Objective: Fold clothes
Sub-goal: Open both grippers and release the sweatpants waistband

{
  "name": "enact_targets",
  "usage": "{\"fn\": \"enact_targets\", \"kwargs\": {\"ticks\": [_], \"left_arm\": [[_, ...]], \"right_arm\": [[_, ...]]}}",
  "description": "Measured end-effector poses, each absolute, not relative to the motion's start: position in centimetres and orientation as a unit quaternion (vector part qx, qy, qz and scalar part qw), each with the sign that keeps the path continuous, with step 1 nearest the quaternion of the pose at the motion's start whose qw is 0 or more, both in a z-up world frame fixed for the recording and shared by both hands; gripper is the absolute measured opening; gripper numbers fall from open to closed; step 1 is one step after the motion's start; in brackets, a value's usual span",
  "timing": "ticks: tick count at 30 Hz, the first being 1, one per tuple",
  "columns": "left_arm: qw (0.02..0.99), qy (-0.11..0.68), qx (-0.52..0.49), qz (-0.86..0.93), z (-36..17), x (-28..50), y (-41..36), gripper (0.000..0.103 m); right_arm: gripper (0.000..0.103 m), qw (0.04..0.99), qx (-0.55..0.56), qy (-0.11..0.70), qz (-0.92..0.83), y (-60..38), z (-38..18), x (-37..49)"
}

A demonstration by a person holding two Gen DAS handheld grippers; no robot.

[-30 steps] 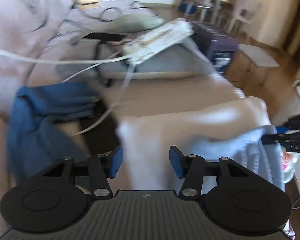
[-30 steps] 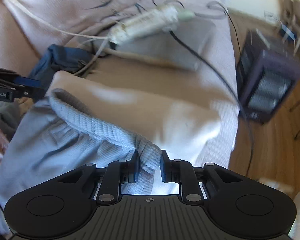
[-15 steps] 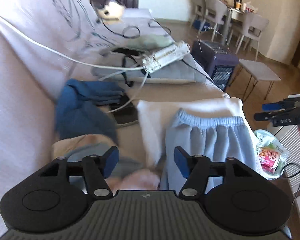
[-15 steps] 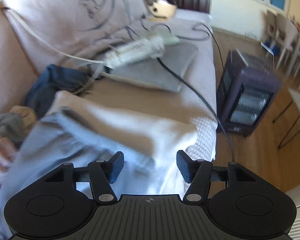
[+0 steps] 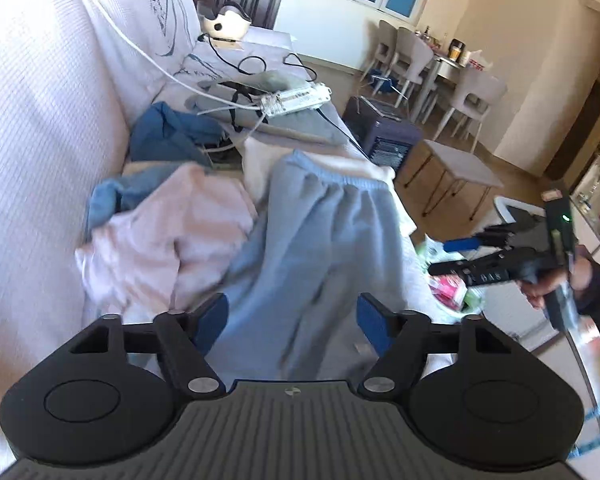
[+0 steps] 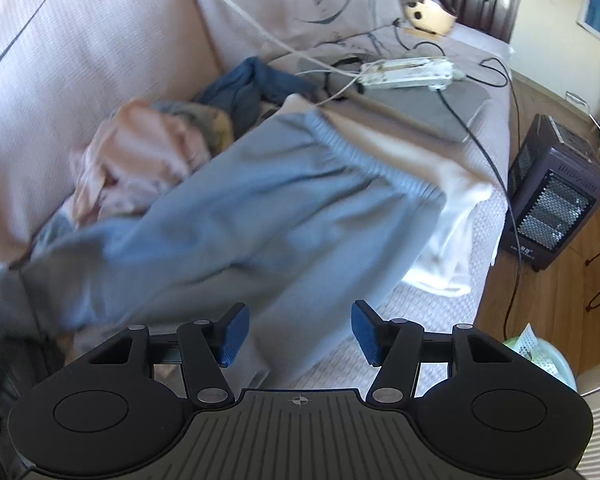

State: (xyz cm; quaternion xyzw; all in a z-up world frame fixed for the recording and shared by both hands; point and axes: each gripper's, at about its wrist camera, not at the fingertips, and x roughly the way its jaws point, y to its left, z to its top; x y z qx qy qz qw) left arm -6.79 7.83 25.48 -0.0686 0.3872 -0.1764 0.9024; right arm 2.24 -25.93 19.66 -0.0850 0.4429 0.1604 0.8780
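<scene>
Light blue sweatpants (image 5: 320, 240) lie lengthwise on the sofa, their elastic waistband at the far end on a cream cloth (image 5: 260, 160). My left gripper (image 5: 292, 326) hovers above the trouser legs, its jaws opening with nothing pinched between the blue pads. In the right wrist view the sweatpants (image 6: 260, 208) stretch across the seat. My right gripper (image 6: 298, 332) stands open above their near edge, holding nothing. The right gripper (image 5: 448, 257) also shows in the left wrist view, held in a hand off the sofa's front edge.
A pink garment (image 5: 168, 232) and a dark blue one (image 5: 168, 132) are piled against the sofa back. A power strip (image 5: 296, 98) with cables sits on a grey cushion. A heater (image 6: 556, 208), a low stool (image 5: 456, 164) and a bag (image 5: 452, 288) stand on the floor.
Both grippers have drawn back and upward from the sweatpants. The right one let go of the waistband and opened. The left jaws have spread wider.
</scene>
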Motion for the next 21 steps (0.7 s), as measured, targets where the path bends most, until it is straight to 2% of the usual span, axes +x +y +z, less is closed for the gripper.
{"fn": "enact_targets", "kwargs": {"ticks": [5, 6, 7, 8, 17, 21], "left_arm": [[0.876, 0.409, -0.041, -0.251, 20.8, -7.8, 5.4, 0.07], [0.868, 0.416, -0.037, -0.268, 19.5, -7.5, 4.5, 0.067], [0.864, 0.422, -0.03, -0.272, 18.4, -7.2, 3.6, 0.06], [0.863, 0.429, -0.014, -0.268, 17.6, -7.0, 2.5, 0.058], [0.86, 0.391, 0.183, -0.273, 12.0, -5.7, -6.0, 0.056], [0.857, 0.373, 0.203, -0.292, 11.7, -5.1, -7.8, 0.056]], "right_arm": [[0.056, 0.869, -0.057, 0.468, 0.152, -25.8, 18.2, 1.3], [0.053, 0.867, -0.046, 0.474, 0.147, -25.9, 17.9, 1.1], [0.053, 0.865, -0.037, 0.479, 0.142, -26.0, 17.6, 1.1], [0.053, 0.865, -0.034, 0.482, 0.138, -26.1, 17.4, 0.9], [0.053, 0.87, -0.035, 0.477, 0.116, -28.0, 18.0, -1.5], [0.053, 0.869, -0.028, 0.478, 0.122, -29.0, 18.1, -2.5]]}}
